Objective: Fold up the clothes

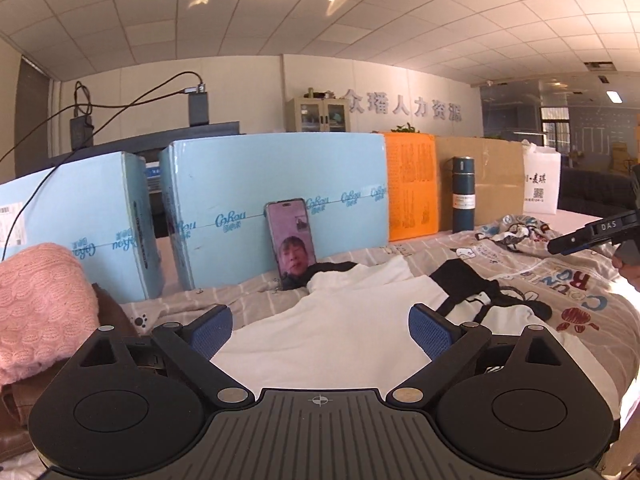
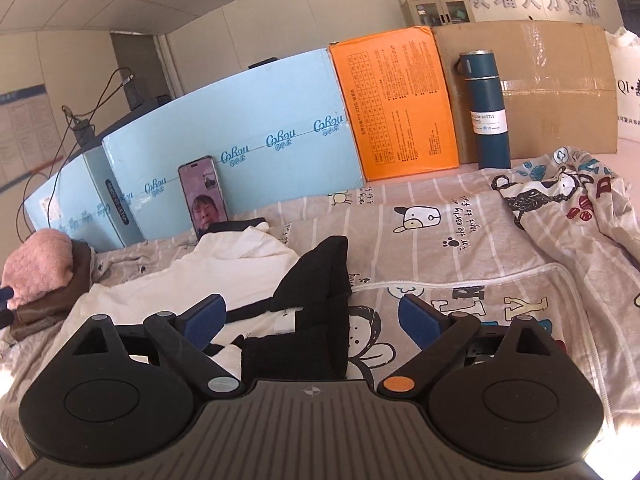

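Note:
A white garment with black sleeves (image 1: 360, 288) lies spread on the cartoon-print bed sheet (image 1: 500, 276). My left gripper (image 1: 320, 316) hovers over its white body, jaws wide apart with nothing between the blue pads. In the right wrist view the white body (image 2: 224, 268) lies to the left. A black sleeve (image 2: 320, 272) lies folded across it, running toward me. My right gripper (image 2: 312, 304) stands open above that sleeve without touching it. The right gripper's black tip (image 1: 560, 246) also shows at the left wrist view's right edge.
A folded pink knit (image 1: 40, 304) sits on a brown garment at the left. A phone (image 1: 290, 240) leans on the light-blue boxes (image 1: 280, 184) along the back, beside an orange box (image 2: 396, 104), a cardboard box (image 2: 552, 80) and a blue flask (image 2: 486, 108). A crumpled printed cloth (image 2: 560, 204) lies at the right.

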{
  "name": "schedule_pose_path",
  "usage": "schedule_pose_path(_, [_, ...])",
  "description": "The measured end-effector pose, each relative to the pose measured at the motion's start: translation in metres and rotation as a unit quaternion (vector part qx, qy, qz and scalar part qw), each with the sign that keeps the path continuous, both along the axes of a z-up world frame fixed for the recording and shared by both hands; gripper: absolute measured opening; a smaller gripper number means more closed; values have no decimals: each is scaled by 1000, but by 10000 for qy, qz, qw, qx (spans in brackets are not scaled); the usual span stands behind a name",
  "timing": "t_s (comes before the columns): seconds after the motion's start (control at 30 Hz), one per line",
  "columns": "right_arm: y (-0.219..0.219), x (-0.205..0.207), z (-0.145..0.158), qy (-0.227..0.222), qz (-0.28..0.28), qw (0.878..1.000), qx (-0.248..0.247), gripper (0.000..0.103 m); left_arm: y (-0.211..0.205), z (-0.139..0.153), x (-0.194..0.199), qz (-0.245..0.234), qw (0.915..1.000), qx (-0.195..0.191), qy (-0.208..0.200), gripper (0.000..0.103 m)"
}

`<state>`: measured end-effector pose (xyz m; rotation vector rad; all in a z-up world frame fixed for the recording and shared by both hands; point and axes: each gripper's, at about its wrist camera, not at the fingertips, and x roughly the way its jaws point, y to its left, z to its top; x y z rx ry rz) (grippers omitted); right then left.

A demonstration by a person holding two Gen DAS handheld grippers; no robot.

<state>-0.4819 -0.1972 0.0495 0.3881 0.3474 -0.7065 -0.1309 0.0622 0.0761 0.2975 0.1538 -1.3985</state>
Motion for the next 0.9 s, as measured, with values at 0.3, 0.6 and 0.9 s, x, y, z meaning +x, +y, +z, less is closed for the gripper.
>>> schedule_pose_path(0.3, [11,-3,-30,1149,877,9883,-496,93,-36,-39,-60,-1627,9790,985,-729,97])
schedule_pose_path(0.6, [-9,1,-48,780,976,9903,612,93,-47,-54,-64,-1985,9688,1234,-822,97])
schedule_pose_path(0.9, [-18,9,-48,61,54,9830,1837,92,-69,-46,-29,-1619,9784,955,-860,97])
